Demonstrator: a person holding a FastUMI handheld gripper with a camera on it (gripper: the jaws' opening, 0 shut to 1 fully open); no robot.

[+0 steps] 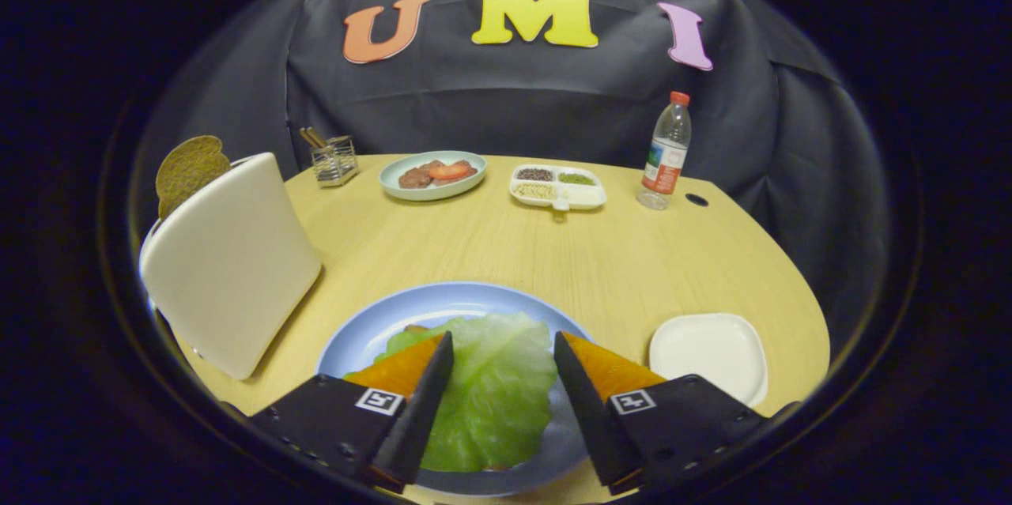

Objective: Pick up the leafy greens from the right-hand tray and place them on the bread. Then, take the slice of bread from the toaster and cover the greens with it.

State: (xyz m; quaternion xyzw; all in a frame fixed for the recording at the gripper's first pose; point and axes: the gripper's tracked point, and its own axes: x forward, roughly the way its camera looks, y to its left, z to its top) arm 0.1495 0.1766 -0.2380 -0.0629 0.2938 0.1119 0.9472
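Note:
A pale green lettuce leaf (494, 394) lies spread on the blue plate (371, 331), between and just below my fingers. A small brown edge of bread (414, 328) peeks out from under the leaf's far left side. My gripper (503, 341) hangs open over the leaf, one finger on each side, holding nothing. To the left stands the white toaster (229, 268), with a brown bread slice (188, 169) sticking up from its top. The white square tray (709, 351) to the right of the plate is bare.
At the back of the wooden table (553, 252) sit a pale plate with meat and tomato (432, 174), a divided white dish of seeds (558, 186), a water bottle (666, 151) and a metal holder with chopsticks (333, 160). A round hole (696, 200) is near the bottle.

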